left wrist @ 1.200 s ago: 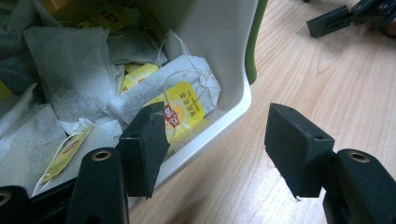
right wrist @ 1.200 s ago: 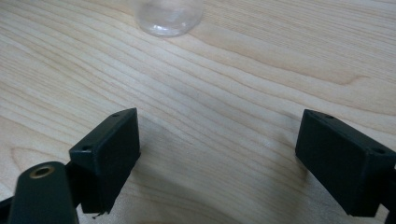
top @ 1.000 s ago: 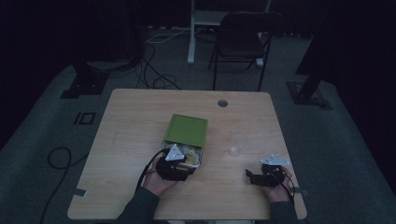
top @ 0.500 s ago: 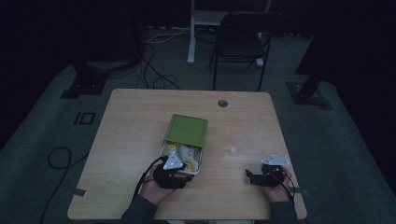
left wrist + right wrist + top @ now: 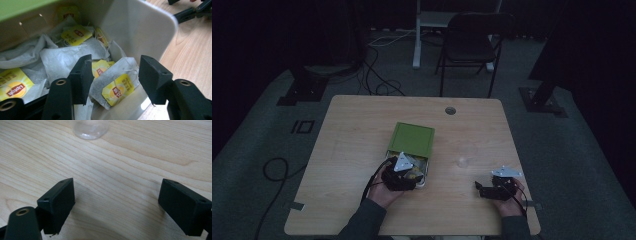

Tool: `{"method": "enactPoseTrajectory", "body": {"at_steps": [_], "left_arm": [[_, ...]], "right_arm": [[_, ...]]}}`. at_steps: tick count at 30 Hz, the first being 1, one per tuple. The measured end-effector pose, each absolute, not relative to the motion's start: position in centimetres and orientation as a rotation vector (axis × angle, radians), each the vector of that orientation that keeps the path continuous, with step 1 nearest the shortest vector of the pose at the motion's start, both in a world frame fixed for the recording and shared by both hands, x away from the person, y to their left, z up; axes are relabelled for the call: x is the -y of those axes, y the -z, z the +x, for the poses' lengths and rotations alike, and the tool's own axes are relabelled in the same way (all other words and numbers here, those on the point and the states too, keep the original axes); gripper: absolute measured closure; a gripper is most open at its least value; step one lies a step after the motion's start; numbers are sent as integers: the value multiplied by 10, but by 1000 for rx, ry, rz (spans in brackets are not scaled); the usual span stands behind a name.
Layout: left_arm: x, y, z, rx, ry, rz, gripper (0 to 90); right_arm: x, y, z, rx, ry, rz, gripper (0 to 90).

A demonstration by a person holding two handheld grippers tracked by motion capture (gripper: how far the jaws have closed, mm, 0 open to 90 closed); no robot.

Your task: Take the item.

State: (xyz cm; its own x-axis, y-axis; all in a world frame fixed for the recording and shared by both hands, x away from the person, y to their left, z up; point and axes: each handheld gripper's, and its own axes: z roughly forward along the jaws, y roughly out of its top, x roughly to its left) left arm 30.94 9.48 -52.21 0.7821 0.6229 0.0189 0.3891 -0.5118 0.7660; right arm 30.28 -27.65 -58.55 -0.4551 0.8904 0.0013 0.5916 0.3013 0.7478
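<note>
A white box [image 5: 426, 172] of tea bags lies at the table's middle, its green lid [image 5: 413, 139] slid back so that the near end stands uncovered. My left gripper [image 5: 411, 173] reaches into that end, open. In the left gripper view its jaws [image 5: 116, 75] straddle a paper tea bag [image 5: 110, 77] with a yellow Lipton tag [image 5: 117, 89], neither jaw touching it. More tea bags [image 5: 62, 53] lie piled behind. My right gripper [image 5: 480, 189] rests low at the front right, open and holding nothing [image 5: 115, 200]. A small clear glass [image 5: 464, 161] [image 5: 90, 128] stands just beyond it.
The wooden table [image 5: 362, 130] has a cable hole [image 5: 450, 110] near its far edge. A black chair [image 5: 469, 47] stands behind the table. Cables [image 5: 377, 82] lie on the floor at the back left. The right gripper's jaws [image 5: 190, 12] show beyond the box wall [image 5: 140, 32].
My left gripper drew back a little, then pushed forward again into the box's uncovered end. The right gripper and the glass have stayed put.
</note>
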Motion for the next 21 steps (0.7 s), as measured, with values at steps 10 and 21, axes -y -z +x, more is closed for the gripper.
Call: {"method": "enactPoseTrajectory", "body": {"at_steps": [10, 21], "left_arm": [[-99, 528, 305, -733, -398, 2225, 601], [-104, 519, 294, -680, -433, 2229, 832]], "right_arm": [[277, 586, 303, -2159, -971, 1322, 134], [277, 586, 303, -2159, -971, 1322, 134]]}}
